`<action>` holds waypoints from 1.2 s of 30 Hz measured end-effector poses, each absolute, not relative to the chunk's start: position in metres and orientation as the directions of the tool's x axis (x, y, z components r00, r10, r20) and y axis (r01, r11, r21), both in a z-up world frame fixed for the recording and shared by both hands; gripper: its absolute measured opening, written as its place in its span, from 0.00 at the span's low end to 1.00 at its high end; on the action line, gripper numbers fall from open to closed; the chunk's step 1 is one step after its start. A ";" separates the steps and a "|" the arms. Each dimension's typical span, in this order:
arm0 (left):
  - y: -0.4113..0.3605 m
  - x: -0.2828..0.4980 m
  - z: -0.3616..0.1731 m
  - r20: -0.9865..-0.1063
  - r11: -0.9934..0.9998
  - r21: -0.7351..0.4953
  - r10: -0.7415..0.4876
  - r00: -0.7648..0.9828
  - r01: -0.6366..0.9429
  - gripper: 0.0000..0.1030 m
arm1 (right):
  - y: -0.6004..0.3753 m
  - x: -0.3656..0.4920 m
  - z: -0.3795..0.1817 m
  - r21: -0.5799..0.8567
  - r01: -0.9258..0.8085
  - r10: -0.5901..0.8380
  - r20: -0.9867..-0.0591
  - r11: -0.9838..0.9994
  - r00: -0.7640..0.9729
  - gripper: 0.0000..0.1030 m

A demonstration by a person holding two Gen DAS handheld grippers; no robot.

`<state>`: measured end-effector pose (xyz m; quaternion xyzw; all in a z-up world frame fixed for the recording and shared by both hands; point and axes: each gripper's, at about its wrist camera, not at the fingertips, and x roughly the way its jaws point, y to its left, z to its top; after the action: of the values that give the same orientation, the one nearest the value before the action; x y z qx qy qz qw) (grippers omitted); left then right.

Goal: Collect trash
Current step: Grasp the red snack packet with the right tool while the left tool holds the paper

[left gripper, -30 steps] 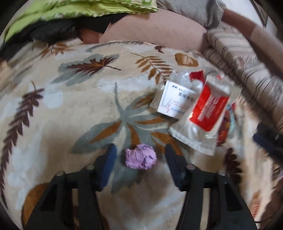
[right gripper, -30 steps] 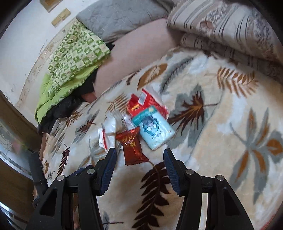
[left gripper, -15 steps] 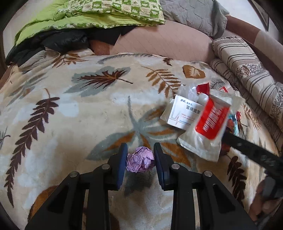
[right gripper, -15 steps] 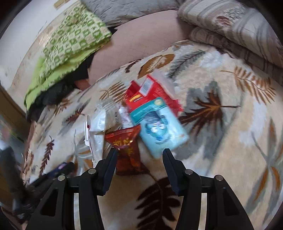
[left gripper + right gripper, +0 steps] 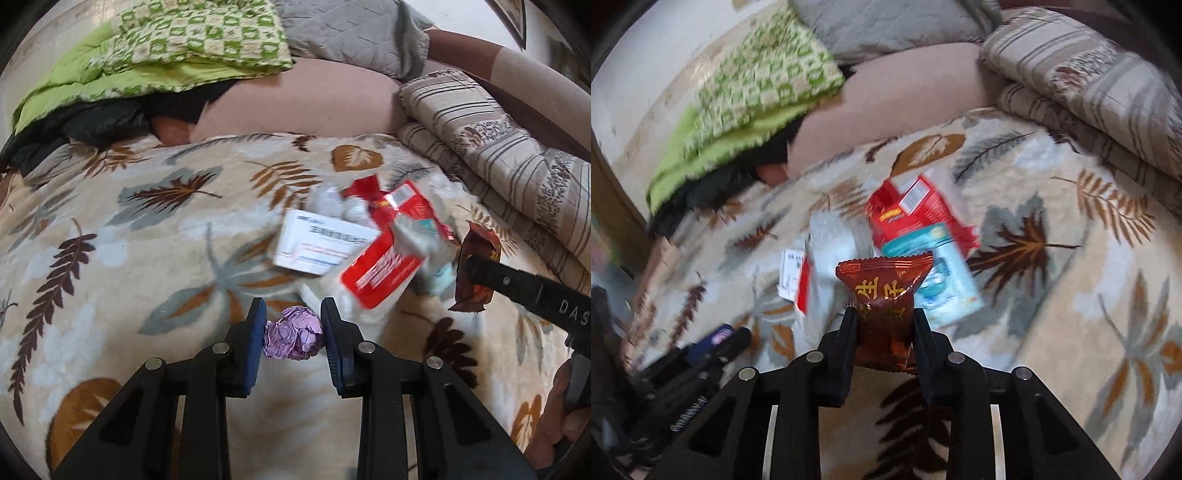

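Two claws, both loaded. Left gripper (image 5: 293, 338) is clenched on a crumpled purple paper ball (image 5: 293, 338), ball squeezed between the blue pads, sitting right at the fingertips just over the leaf-print blanket (image 5: 110, 258). Right gripper (image 5: 884, 332) has jaws closing on a dark red snack wrapper (image 5: 884, 295), pads already pressing its lower half; the wrapper's long axis runs up and away from the claw, serrated top edge free above the fingertips. The left view shows the same wrapper (image 5: 476, 269) clear of the blanket, off to the right of the pile. Rest of the trash lies ahead of both claws, between them: white medicine box (image 5: 321, 245), clear pouch with red label (image 5: 376, 273), red carton (image 5: 916, 210), light blue packet (image 5: 942, 280), all overlapping in one heap mid-blanket. From the left claw the heap is forward and right, just beyond the ball; from the right claw forward and slightly left, just behind the wrapper. No bin or bag visible in either view, so the drop-off direction can't be told. Likely step: carry both pieces off, then return for the heap; the pouch is nearer the left claw, the blue packet nearer the right. Green checked quilt (image 5: 192, 40) and striped bedding (image 5: 498, 147) ring the far edge.
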<state>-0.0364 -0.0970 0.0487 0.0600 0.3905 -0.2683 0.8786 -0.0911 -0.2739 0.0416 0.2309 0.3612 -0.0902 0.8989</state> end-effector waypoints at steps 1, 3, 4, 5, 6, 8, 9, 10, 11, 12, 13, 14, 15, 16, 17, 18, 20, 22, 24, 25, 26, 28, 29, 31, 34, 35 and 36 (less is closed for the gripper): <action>-0.101 -0.040 0.049 -0.716 0.848 -0.104 -0.426 0.553 0.519 0.28 | -0.279 -0.097 0.045 0.360 0.334 0.002 -0.682 0.871 0.731 0.30; -0.111 -0.048 0.050 -0.712 0.844 -0.097 -0.429 0.555 0.528 0.28 | -0.286 -0.106 0.048 0.367 0.351 -0.016 -0.672 0.861 0.741 0.30; -0.115 -0.050 0.049 -0.711 0.839 -0.090 -0.431 0.555 0.536 0.28 | -0.290 -0.110 0.049 0.373 0.359 -0.020 -0.669 0.855 0.743 0.30; -0.118 -0.052 0.049 -0.711 0.835 -0.083 -0.432 0.554 0.544 0.28 | -0.292 -0.113 0.050 0.378 0.364 -0.023 -0.667 0.851 0.745 0.30; -0.120 -0.053 0.048 -0.710 0.831 -0.068 -0.428 0.559 0.551 0.28 | -0.296 -0.116 0.051 0.381 0.374 -0.031 -0.664 0.845 0.747 0.30; -0.121 -0.051 0.048 -0.707 0.833 -0.041 -0.414 0.573 0.551 0.28 | -0.299 -0.117 0.051 0.387 0.380 -0.032 -0.664 0.840 0.747 0.30; -0.121 -0.050 0.048 -0.708 0.834 -0.042 -0.414 0.572 0.550 0.28 | -0.300 -0.119 0.051 0.390 0.380 -0.029 -0.664 0.839 0.747 0.30; -0.119 -0.048 0.047 -0.709 0.835 -0.044 -0.413 0.572 0.548 0.28 | -0.301 -0.120 0.051 0.391 0.382 -0.031 -0.665 0.837 0.746 0.30; -0.118 -0.047 0.047 -0.711 0.838 -0.043 -0.408 0.573 0.544 0.28 | -0.301 -0.120 0.051 0.389 0.382 -0.031 -0.666 0.838 0.745 0.30; -0.118 -0.046 0.046 -0.712 0.839 -0.040 -0.405 0.574 0.542 0.28 | -0.300 -0.120 0.051 0.387 0.379 -0.027 -0.668 0.840 0.744 0.30; -0.117 -0.045 0.046 -0.712 0.840 -0.035 -0.401 0.576 0.541 0.28 | -0.299 -0.120 0.051 0.385 0.378 -0.028 -0.668 0.842 0.744 0.30; -0.117 -0.046 0.046 -0.712 0.841 -0.030 -0.398 0.579 0.540 0.28 | -0.298 -0.120 0.051 0.384 0.377 -0.030 -0.666 0.843 0.745 0.30; -0.117 -0.046 0.046 -0.709 0.842 -0.021 -0.392 0.586 0.539 0.28 | -0.297 -0.120 0.052 0.384 0.374 -0.028 -0.665 0.844 0.746 0.30; -0.117 -0.046 0.046 -0.706 0.843 -0.008 -0.386 0.594 0.538 0.28 | -0.296 -0.120 0.052 0.383 0.369 -0.025 -0.664 0.847 0.748 0.30; -0.117 -0.047 0.047 -0.702 0.843 0.002 -0.381 0.601 0.537 0.28 | -0.294 -0.120 0.053 0.380 0.368 -0.027 -0.663 0.849 0.748 0.30; -0.117 -0.049 0.047 -0.699 0.845 0.009 -0.377 0.607 0.535 0.28 | -0.293 -0.120 0.053 0.376 0.367 -0.029 -0.663 0.851 0.748 0.30; -0.117 -0.050 0.048 -0.690 0.845 0.031 -0.368 0.623 0.534 0.28 | -0.289 -0.119 0.053 0.368 0.363 -0.032 -0.664 0.856 0.747 0.30; -0.117 -0.052 0.049 -0.682 0.844 0.047 -0.364 0.634 0.534 0.28 | -0.287 -0.119 0.053 0.360 0.361 -0.034 -0.666 0.860 0.745 0.30; -0.117 -0.053 0.050 -0.678 0.843 0.048 -0.366 0.638 0.535 0.28 | -0.285 -0.120 0.053 0.355 0.360 -0.035 -0.668 0.863 0.744 0.30; -0.118 -0.053 0.050 -0.677 0.843 0.051 -0.365 0.639 0.536 0.28 | -0.285 -0.121 0.054 0.352 0.359 -0.037 -0.668 0.864 0.743 0.30; -0.118 -0.053 0.050 -0.677 0.842 0.055 -0.363 0.640 0.536 0.28 | -0.285 -0.122 0.054 0.351 0.359 -0.038 -0.667 0.865 0.744 0.30; -0.118 -0.053 0.050 -0.676 0.843 0.056 -0.363 0.642 0.535 0.28 | -0.285 -0.124 0.055 0.348 0.358 -0.042 -0.665 0.866 0.746 0.30; -0.118 -0.053 0.050 -0.675 0.842 0.058 -0.362 0.643 0.536 0.28 | -0.285 -0.125 0.056 0.346 0.358 -0.043 -0.664 0.867 0.747 0.30; -0.118 -0.053 0.051 -0.672 0.844 0.059 -0.361 0.646 0.533 0.28 | -0.285 -0.127 0.057 0.345 0.360 -0.048 -0.662 0.867 0.748 0.30; -0.118 -0.053 0.051 -0.672 0.844 0.063 -0.359 0.648 0.532 0.28 | -0.286 -0.127 0.058 0.346 0.363 -0.050 -0.661 0.865 0.748 0.30; -0.118 -0.053 0.051 -0.672 0.844 0.063 -0.359 0.648 0.533 0.28 | -0.286 -0.127 0.058 0.346 0.364 -0.051 -0.661 0.865 0.749 0.30; -0.118 -0.053 0.051 -0.672 0.843 0.063 -0.360 0.647 0.534 0.28 | -0.286 -0.127 0.058 0.347 0.363 -0.050 -0.661 0.865 0.749 0.30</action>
<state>-0.0535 -0.1180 0.0510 0.1285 0.3384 -0.2485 0.8985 -0.1274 -0.2865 0.0578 0.2338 0.3354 -0.1140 0.9054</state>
